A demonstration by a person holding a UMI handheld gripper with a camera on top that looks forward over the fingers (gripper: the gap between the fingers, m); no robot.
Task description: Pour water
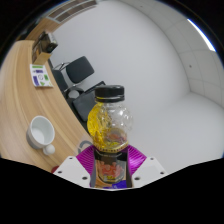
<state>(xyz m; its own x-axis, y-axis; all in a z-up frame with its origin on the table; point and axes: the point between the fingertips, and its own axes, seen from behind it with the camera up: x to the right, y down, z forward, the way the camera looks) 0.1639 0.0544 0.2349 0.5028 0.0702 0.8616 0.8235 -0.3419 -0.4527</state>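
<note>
A clear plastic bottle with a black cap and yellowish liquid stands upright between my fingers, its lower body pressed by both magenta pads. My gripper is shut on the bottle and holds it above the floor, beside the wooden table. A white cup sits on a white saucer on the table's near end, left of the bottle and lower than its cap.
A dark office chair stands behind the table against the white wall. A small green and white box lies farther along the tabletop. To the right of the bottle lies pale bare floor and wall.
</note>
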